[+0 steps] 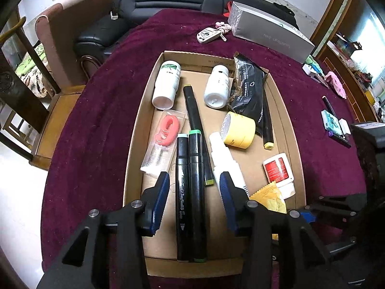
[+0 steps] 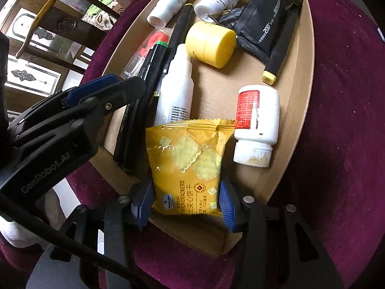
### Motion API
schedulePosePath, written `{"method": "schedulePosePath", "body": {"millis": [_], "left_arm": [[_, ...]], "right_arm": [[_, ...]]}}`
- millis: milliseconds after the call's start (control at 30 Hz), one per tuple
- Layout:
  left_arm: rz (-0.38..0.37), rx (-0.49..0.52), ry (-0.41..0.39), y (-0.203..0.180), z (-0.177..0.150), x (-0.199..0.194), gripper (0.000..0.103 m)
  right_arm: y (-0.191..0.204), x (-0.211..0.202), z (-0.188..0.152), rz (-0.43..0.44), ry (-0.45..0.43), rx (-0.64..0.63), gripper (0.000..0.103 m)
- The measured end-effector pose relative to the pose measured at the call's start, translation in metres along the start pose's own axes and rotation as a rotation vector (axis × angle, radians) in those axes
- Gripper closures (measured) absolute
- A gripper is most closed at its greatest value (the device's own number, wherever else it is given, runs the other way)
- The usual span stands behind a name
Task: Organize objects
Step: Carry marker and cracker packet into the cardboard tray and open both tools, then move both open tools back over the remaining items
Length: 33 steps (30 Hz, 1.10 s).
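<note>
A shallow cardboard box (image 1: 134, 130) lies on a purple cloth. Inside it, two black markers (image 1: 190, 192) lie side by side between the fingers of my left gripper (image 1: 195, 178), which is open; the pads stand clear of both markers. A third marker lies under them. My right gripper (image 2: 184, 187) is shut on a yellow cracker packet (image 2: 185, 159) over the box's near corner (image 2: 216, 238). The packet's edge (image 1: 269, 197) shows in the left wrist view. The left gripper's fingers (image 2: 127, 89) show at the left of the right wrist view.
The box also holds two white bottles (image 1: 167, 84) (image 1: 217, 86), a yellow jar (image 1: 238, 130), a white tube (image 1: 226, 159), a red-labelled bottle (image 1: 279, 168), a black packet (image 1: 250, 89) and a pink item in a bag (image 1: 166, 132). Behind it are a key fob (image 1: 208, 36) and a grey carton (image 1: 269, 31).
</note>
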<state>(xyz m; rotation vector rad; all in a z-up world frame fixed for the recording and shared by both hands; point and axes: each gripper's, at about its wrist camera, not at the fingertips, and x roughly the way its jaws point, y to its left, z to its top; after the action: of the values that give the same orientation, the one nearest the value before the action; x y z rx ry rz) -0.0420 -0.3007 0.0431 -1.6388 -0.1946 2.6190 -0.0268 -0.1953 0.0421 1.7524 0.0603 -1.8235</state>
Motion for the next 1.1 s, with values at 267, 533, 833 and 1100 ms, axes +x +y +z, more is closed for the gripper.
{"method": "schedulePosePath", "body": {"millis": [267, 533, 833, 1100], "left_arm": [[0.025, 0.006, -0.028, -0.012, -0.001, -0.015, 0.056], [0.055, 0.048, -0.053, -0.047, -0.002, -0.032, 0.056], [0.053, 0.108, -0.095, -0.114, 0.001, -0.055, 0.056], [-0.024, 0.175, -0.081, -0.186, -0.002, -0.055, 0.056]], "right_arm": [[0.002, -0.027, -0.004, 0.017, -0.075, -0.013, 0.048], [-0.028, -0.058, -0.027, 0.060, -0.141, 0.039, 0.048], [-0.101, -0.106, -0.066, 0.086, -0.231, 0.170, 0.044], [-0.194, -0.146, -0.116, 0.038, -0.297, 0.342, 0.044]]}}
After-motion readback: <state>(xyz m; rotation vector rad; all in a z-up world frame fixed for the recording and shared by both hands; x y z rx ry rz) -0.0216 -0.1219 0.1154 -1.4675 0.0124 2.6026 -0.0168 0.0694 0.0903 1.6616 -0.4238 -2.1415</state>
